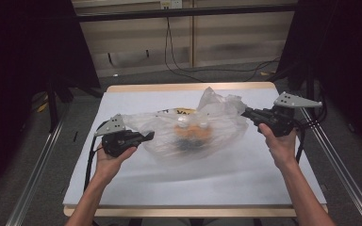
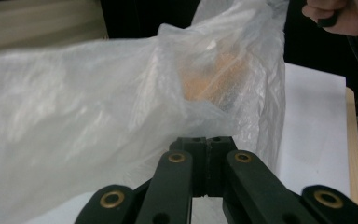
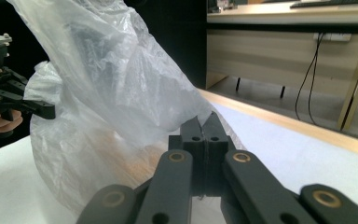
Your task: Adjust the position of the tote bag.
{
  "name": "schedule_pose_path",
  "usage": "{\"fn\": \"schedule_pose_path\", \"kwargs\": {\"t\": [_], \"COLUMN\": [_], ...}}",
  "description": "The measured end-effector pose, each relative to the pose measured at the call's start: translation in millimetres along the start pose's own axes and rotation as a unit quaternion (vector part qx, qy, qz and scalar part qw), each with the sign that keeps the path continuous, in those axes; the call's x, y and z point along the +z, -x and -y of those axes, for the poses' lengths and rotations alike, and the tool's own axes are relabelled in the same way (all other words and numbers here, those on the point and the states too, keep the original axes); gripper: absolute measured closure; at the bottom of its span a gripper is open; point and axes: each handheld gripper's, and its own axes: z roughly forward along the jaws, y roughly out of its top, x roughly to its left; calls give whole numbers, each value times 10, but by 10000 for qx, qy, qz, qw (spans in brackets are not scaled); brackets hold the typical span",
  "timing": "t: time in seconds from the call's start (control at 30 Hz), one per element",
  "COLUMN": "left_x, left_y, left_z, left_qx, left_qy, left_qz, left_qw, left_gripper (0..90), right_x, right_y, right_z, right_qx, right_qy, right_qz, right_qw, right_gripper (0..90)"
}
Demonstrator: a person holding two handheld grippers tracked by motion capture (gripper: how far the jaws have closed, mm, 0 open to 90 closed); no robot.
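in the high view a clear plastic bag (image 1: 193, 129) sits at the middle of the frame on the white worktop (image 1: 193, 183), stretched between the two tongs. through its film a blurred orange and dark lump shows at the centre; what it is cannot be told. the left tongs (image 1: 150, 135), at the middle left, are closed on the bag's left edge, and in the left gripper view (image 2: 207, 140) the jaws stand pressed together with the film pinched at their tips. the right tongs (image 1: 245, 112), at the upper right, are closed on the bag's right edge, which rises to a loose peak just beside them; the right gripper view (image 3: 204, 125) shows the jaws tight together on a fold of plastic.

bare white worktop lies below the bag toward the bottom of the frame, and a narrower strip runs above it to the wooden far edge (image 1: 188, 87). the left hand (image 1: 107, 162) is over the worktop near its left edge, and the right hand (image 1: 278, 141) is near its right edge. metal rails (image 1: 37, 165) run along both sides on the grey floor, and cables (image 1: 179, 66) trail at the top.
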Motion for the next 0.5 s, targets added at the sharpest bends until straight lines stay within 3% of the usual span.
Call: {"fn": "schedule_pose_path", "kwargs": {"t": [0.2,0.5], "left_x": [90,225], "left_y": [-13,-69], "left_z": [66,192], "left_qx": [4,23], "left_qy": [-217,-549], "left_qz": [5,38], "left_qw": [9998,9985], "left_gripper": [900,900], "right_x": [156,224], "right_y": [101,200], "right_z": [158,292], "right_qx": [138,273], "right_qy": [-301,-523], "right_qz": [45,115], "right_qw": [9994,9982], "right_gripper": [900,900]}}
